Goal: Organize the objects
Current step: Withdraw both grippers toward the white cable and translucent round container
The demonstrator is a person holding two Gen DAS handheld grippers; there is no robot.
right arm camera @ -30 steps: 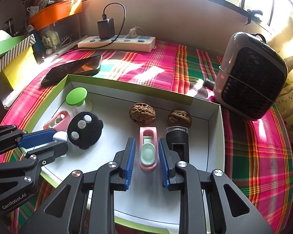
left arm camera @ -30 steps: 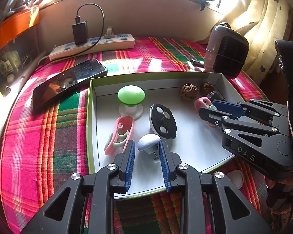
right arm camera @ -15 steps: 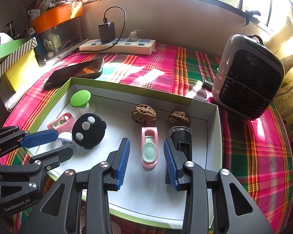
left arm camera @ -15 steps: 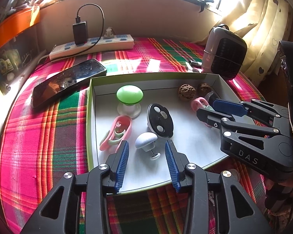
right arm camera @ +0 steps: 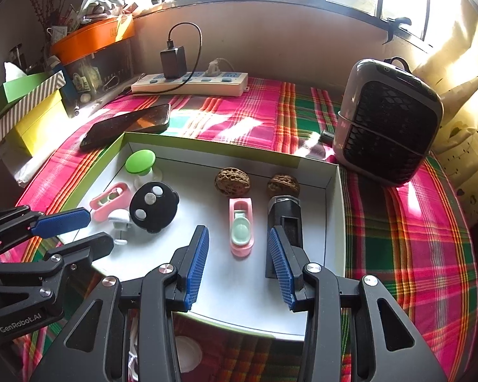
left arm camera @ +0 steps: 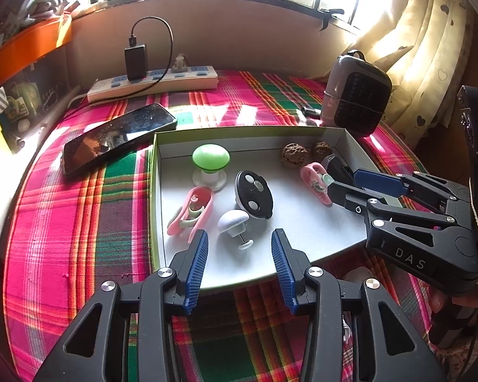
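Left wrist view: a shallow white box [left arm camera: 350, 146] with a green rim sits on a plaid-covered table [left arm camera: 79, 222]. Inside lie a green-capped knob [left arm camera: 211, 157], a pink clip [left arm camera: 192, 210], a black oval disc [left arm camera: 254, 190], a white-capped knob [left arm camera: 234, 221], two walnuts [left arm camera: 293, 156], a second pink clip [left arm camera: 314, 181] and a black block [right arm camera: 285, 222]. The left gripper [left arm camera: 239, 254] hovers at the box's near edge, jaws wide and empty, the white-capped knob just ahead between them. The right gripper [right arm camera: 237, 254], jaws also wide and empty, hovers over the second pink clip. A phone [left arm camera: 118, 137] lies beside the box.
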